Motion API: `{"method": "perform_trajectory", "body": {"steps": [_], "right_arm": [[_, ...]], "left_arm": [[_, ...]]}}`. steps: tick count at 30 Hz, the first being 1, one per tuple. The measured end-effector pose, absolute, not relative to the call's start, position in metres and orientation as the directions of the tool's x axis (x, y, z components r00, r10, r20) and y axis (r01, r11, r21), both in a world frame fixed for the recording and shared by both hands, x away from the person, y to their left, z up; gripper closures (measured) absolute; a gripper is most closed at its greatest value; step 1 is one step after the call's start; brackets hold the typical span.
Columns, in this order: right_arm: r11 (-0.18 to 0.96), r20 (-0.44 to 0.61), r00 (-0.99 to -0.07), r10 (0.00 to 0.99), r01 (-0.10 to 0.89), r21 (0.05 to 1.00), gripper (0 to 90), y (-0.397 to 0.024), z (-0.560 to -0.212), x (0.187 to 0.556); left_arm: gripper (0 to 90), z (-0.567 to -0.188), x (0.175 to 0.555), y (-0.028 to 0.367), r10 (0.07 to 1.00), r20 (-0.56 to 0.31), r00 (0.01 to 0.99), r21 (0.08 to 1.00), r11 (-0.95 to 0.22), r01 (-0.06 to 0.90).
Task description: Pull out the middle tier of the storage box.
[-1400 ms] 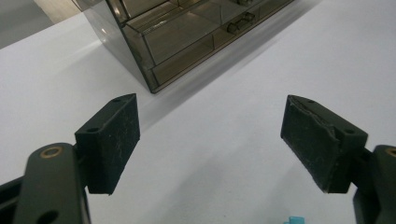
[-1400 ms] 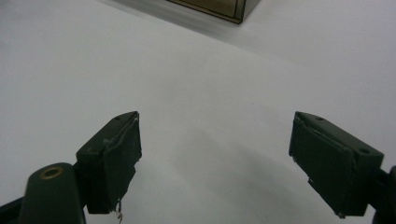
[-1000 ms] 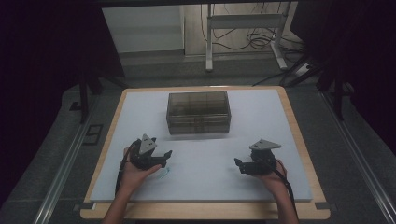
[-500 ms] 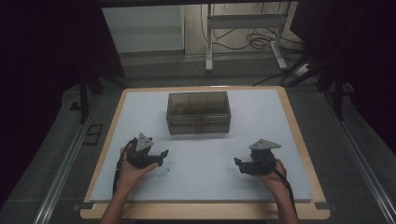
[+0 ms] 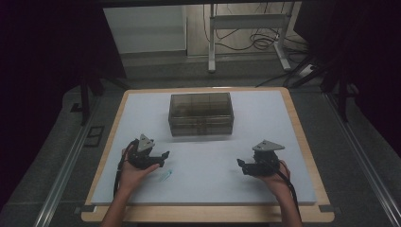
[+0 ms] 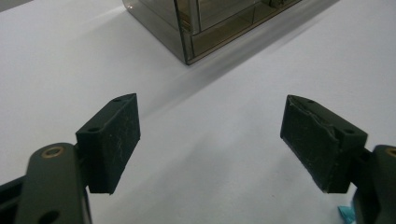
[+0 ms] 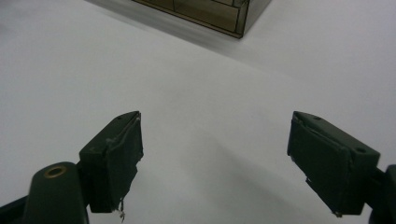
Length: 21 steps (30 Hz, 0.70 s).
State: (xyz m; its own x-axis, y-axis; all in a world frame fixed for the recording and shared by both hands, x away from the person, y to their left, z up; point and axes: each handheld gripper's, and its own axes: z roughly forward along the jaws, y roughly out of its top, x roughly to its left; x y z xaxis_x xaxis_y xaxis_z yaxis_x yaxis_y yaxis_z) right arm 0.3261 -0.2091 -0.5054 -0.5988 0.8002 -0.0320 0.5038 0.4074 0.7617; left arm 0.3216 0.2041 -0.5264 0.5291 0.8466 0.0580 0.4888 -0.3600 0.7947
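**Both tongs released over the counter, smoky box beyond**

Nearest us, our left tongs [image 5: 158,159] sit low over the white counter [image 5: 208,175], jaws spread wide with bare surface between them; in the left gripper view the left tongs [image 6: 210,140] show two black pads [image 6: 116,135] well apart. Just beside them, toward us and to the right, lies a small light-blue scrap [image 5: 166,176], whose corner peeks in at the lower right of the left gripper view [image 6: 345,214]. Our right tongs [image 5: 242,165] are held at the same depth, well apart from the left, likewise released and grasping nothing; the right gripper view [image 7: 215,154] shows their jaws gaping over plain counter. Farther off, in the middle of the counter, stands the translucent dark box [image 5: 201,113] with inner compartments, near neither tongs; its corner appears at the top of both gripper views [image 6: 205,28] [image 7: 219,14]
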Motion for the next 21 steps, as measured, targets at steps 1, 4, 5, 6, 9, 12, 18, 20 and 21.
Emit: {"method": "perform_trajectory", "body": {"steps": [1,4,5,6,9,12,18,20,21], "right_arm": [[0.408,-0.033,-0.599,0.800,0.503,0.762,18.5,-0.209,-0.505,0.327],[0.412,-0.037,-0.607,0.794,0.492,0.767,21.2,-0.208,-0.503,0.330],[0.412,-0.034,-0.613,0.789,0.488,0.769,22.0,-0.208,-0.502,0.331],[0.412,-0.028,-0.618,0.785,0.487,0.770,22.6,-0.207,-0.502,0.332],[0.408,-0.027,-0.621,0.784,0.482,0.775,23.7,-0.206,-0.499,0.337],[0.404,-0.024,-0.624,0.781,0.474,0.782,25.0,-0.206,-0.499,0.340],[0.379,-0.008,-0.625,0.781,0.463,0.801,29.2,-0.206,-0.495,0.349],[0.378,-0.014,-0.624,0.781,0.455,0.806,30.6,-0.206,-0.492,0.351],[0.378,-0.014,-0.628,0.778,0.451,0.809,31.6,-0.205,-0.491,0.353]], "left_arm": [[20.8,-0.527,0.323,0.205,0.847,0.059,0.529,0.794,-0.361,0.489],[22.2,-0.527,0.326,0.205,0.847,0.052,0.529,0.798,-0.354,0.488],[22.4,-0.527,0.328,0.205,0.846,0.056,0.530,0.795,-0.359,0.489],[22.6,-0.526,0.329,0.205,0.846,0.057,0.529,0.796,-0.358,0.487],[24.4,-0.524,0.333,0.204,0.846,0.054,0.531,0.801,-0.354,0.483],[27.1,-0.523,0.336,0.203,0.843,0.057,0.534,0.804,-0.356,0.476],[31.3,-0.523,0.341,0.201,0.841,0.062,0.538,0.817,-0.352,0.457],[31.4,-0.522,0.342,0.199,0.838,0.069,0.542,0.815,-0.361,0.454],[31.5,-0.522,0.343,0.198,0.837,0.066,0.543,0.816,-0.358,0.453]]}}
